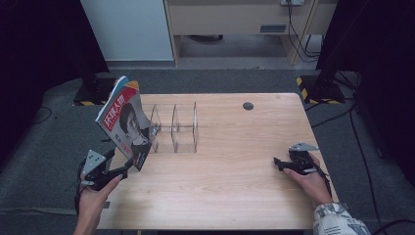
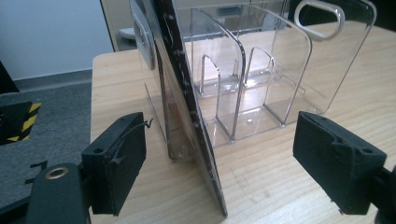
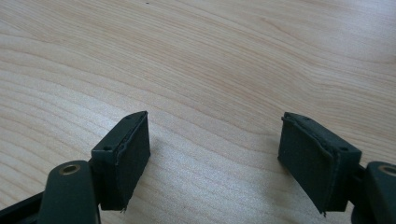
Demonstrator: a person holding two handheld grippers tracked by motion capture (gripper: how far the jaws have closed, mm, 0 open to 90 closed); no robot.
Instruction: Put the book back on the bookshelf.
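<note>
A magazine [image 1: 125, 122] with a red-and-white cover and a portrait stands tilted at the left end of a clear acrylic file rack [image 1: 176, 128]. Its lower corner is on the table. My left gripper [image 1: 128, 165] is at that lower corner and open. In the left gripper view the magazine's dark edge [image 2: 187, 116] rises between the two jaws with a gap on each side, and the rack [image 2: 261, 84] stands just behind it. My right gripper [image 1: 276, 163] lies low over the table's right part. It is open over bare wood [image 3: 217, 158] with nothing between its pads.
The wooden table [image 1: 235, 196] has a round cable hole [image 1: 248, 105] near its far edge. Black stands with yellow-black striped bases [image 1: 318, 90] flank the far corners. A pale cabinet [image 1: 132, 29] stands beyond, on grey carpet.
</note>
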